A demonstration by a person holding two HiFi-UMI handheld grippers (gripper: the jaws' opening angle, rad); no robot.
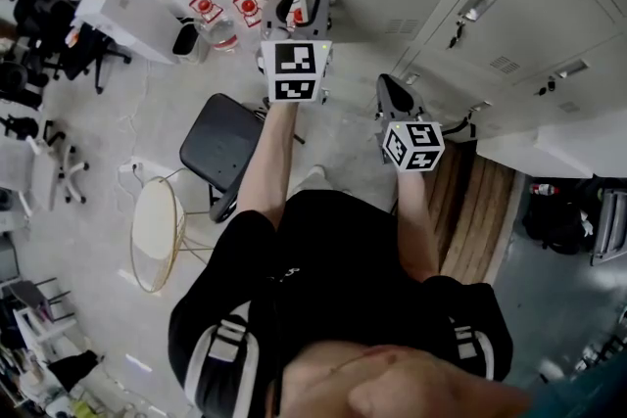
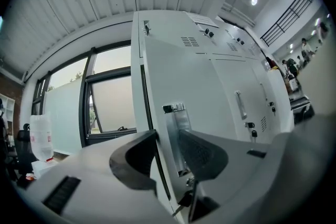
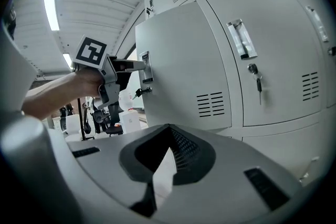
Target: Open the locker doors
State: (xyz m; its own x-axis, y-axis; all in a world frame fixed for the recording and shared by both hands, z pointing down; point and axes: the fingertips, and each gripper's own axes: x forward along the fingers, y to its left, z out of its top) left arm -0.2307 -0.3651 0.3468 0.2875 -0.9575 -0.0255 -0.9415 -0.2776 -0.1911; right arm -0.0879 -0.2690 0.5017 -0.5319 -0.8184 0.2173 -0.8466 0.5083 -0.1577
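A bank of white lockers point(image 1: 509, 5) stands ahead on the right. One door point(image 3: 178, 65) has swung partly out from the bank. My left gripper point(image 1: 306, 0) is at that door's free edge, its jaws open and astride the edge and the metal handle point(image 2: 177, 128). A key point(image 2: 181, 202) hangs in the lock just below. The right gripper view shows the left gripper point(image 3: 140, 64) at the handle point(image 3: 145, 66). My right gripper point(image 1: 395, 93) hangs lower, in front of the lockers, shut with nothing in it point(image 3: 167, 152). The neighbouring door point(image 3: 262, 44) is closed, with its own handle point(image 3: 241, 39) and key point(image 3: 255, 78).
A black chair point(image 1: 225, 147) and a round wire-legged stool point(image 1: 157, 230) stand on the floor to my left. White boxes point(image 1: 132, 10), a water jug point(image 1: 220, 34) and office chairs point(image 1: 39, 24) lie farther left. Wooden boards point(image 1: 480, 210) lie by the lockers' foot.
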